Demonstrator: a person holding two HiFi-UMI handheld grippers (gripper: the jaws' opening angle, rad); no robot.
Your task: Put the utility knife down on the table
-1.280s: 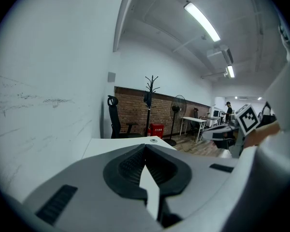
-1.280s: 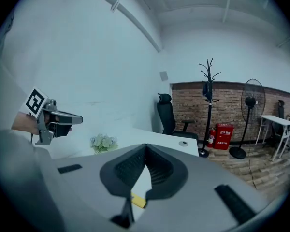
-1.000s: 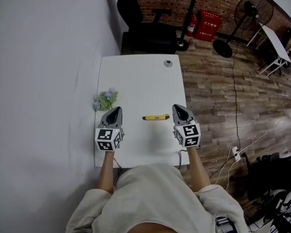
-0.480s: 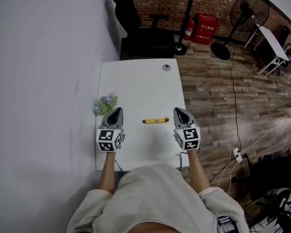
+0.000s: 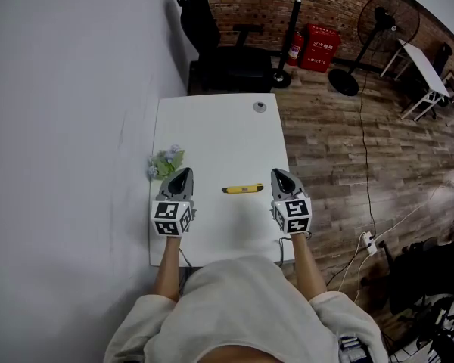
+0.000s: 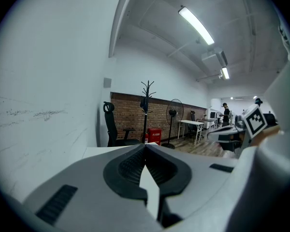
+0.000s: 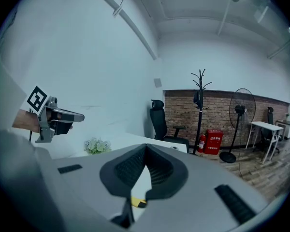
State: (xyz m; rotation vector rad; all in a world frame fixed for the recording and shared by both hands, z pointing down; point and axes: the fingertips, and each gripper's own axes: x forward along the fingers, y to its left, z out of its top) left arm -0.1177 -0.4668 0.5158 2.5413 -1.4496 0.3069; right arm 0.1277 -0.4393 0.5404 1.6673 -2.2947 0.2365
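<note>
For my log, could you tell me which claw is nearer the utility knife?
Right. The right claw sits just beyond the utility knife's right end; the left claw stands farther off to its left.

Grey moulded shells on left tongs (image 5: 182,172) and right tongs (image 5: 279,172); black ribbed pads (image 6: 130,166) line the inner faces. White cube (image 5: 171,217) with black square markers behind each. Beige short-sleeved top (image 5: 234,308) behind the cubes, sleeves loose.
</note>
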